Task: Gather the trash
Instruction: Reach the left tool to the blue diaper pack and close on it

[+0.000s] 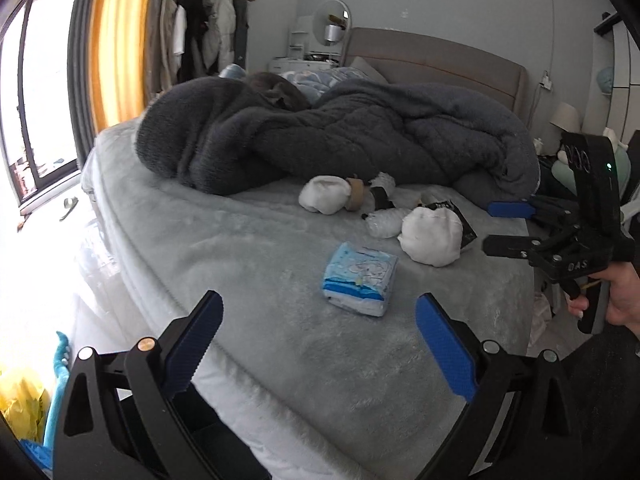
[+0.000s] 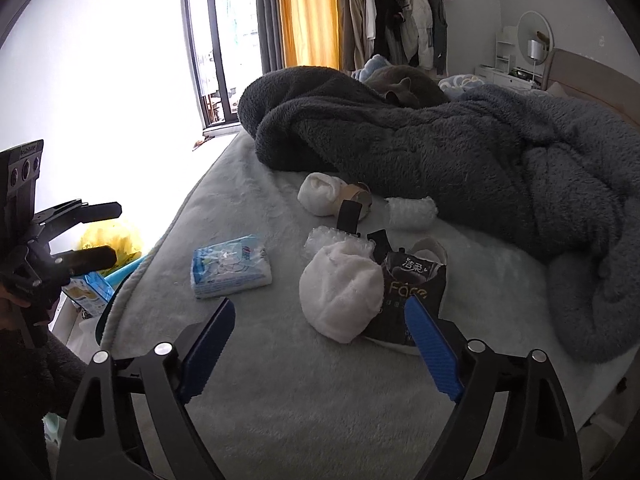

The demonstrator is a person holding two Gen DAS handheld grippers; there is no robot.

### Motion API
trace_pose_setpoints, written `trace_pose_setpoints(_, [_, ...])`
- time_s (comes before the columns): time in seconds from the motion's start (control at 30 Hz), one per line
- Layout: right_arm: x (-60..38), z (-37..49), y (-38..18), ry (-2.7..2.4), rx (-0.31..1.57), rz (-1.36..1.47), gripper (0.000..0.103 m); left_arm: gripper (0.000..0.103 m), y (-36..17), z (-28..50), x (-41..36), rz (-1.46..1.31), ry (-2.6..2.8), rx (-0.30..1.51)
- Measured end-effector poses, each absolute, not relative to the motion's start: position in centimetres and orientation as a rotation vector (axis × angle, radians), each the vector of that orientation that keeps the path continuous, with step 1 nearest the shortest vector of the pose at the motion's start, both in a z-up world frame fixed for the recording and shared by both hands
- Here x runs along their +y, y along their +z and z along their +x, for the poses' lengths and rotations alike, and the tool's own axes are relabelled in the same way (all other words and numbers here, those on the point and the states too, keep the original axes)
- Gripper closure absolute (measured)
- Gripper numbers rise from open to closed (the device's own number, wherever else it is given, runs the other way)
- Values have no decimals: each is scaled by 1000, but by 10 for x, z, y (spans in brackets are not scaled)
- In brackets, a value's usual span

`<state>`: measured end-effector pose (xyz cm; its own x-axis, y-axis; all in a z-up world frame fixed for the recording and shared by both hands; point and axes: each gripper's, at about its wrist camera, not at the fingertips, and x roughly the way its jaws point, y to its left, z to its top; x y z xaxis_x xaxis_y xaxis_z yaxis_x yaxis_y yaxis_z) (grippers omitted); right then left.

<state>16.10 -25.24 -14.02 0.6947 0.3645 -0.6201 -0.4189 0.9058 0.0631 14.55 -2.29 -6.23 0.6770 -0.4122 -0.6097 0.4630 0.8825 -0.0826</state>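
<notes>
Left tongs point(image 1: 318, 344) spread wide, blue pads apart, nothing between them, held over the near edge of the bed point(image 1: 248, 248). To their far left, down beside the bed, a yellow bag point(image 1: 22, 404). Straight ahead of the left tongs, just past the tips and between the two pads in line of sight, a blue-and-white tissue pack point(image 1: 360, 278) lies flat on the grey bed cover. Ahead and to the right of it, a white wad point(image 1: 432, 236) touches a black wrapper point(image 1: 460, 220); beyond these, a second white wad point(image 1: 323, 194), a cardboard tube point(image 1: 355, 192) and crumpled bubble wrap point(image 1: 385, 222) lie close together at the foot of the dark blanket point(image 1: 320, 136). Right tongs point(image 2: 320, 348) also wide open and empty, visible in the left view at the far right edge, a hand on the handle. In the right view, the tissue pack point(image 2: 230, 266) sits ahead and left of the right tongs; the white wad point(image 2: 340, 292) lies directly ahead between the pads, leaning on the black wrapper point(image 2: 412, 292), whose near edge is just beside the right-hand pad. Farther ahead: second white wad point(image 2: 320, 194), cardboard tube point(image 2: 358, 196), bubble wrap point(image 2: 412, 210), all against the blanket point(image 2: 440, 148). A grey cat point(image 2: 404, 86) lies on the blanket, well beyond everything.
</notes>
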Motion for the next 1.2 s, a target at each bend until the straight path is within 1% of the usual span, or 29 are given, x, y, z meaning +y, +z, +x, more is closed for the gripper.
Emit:
trace_pose_setpoints(0.13, [-252,176,-148,461,697,-98,25,5,-72,163,-35,63,-550,693])
trace_pose_setpoints(0.23, [-253,186,-153,484,708,-89,27,5,-79,173,-43,66,-589,713])
trace_pose_setpoints(0.33, [-255,196,-159,498,729,-77,33,5,-85,180,-52,79,-609,730])
trace_pose_setpoints(0.43, [-258,204,-164,515,744,-57,37,6,-90,187,-60,77,-622,744])
trace_pose_setpoints(0.5, [-259,208,-166,525,749,-48,41,8,-94,192,-64,76,-632,754])
trace_pose_setpoints(0.57, [-261,211,-167,534,749,-38,45,18,-100,198,-69,86,-639,776])
trace_pose_setpoints(0.63, [-262,213,-166,543,747,-30,48,18,-105,202,-73,92,-645,794])
trace_pose_setpoints(0.73, [-262,215,-165,555,744,-24,51,23,-113,207,-78,96,-661,819])
trace_pose_setpoints(0.83, [-260,217,-163,566,744,-20,52,28,-117,210,-82,97,-662,827])
trace_pose_setpoints(0.87, [-259,217,-163,568,745,-22,53,31,-118,211,-83,97,-661,829])
trace_pose_setpoints(0.9, [-257,217,-163,569,747,-28,55,35,-119,213,-83,93,-657,831])
trace_pose_setpoints(0.97, [-254,217,-163,568,752,-45,60,38,-120,214,-82,86,-648,834])
trace_pose_setpoints(1.0, [-252,217,-163,569,757,-54,68,41,-120,214,-80,79,-646,838])
trace_pose_setpoints(1.03, [-249,217,-163,557,763,-75,72,42,-119,214,-79,70,-643,839])
trace_pose_setpoints(1.2, [-247,216,-157,548,755,-88,78,44,-109,214,-69,40,-618,827])
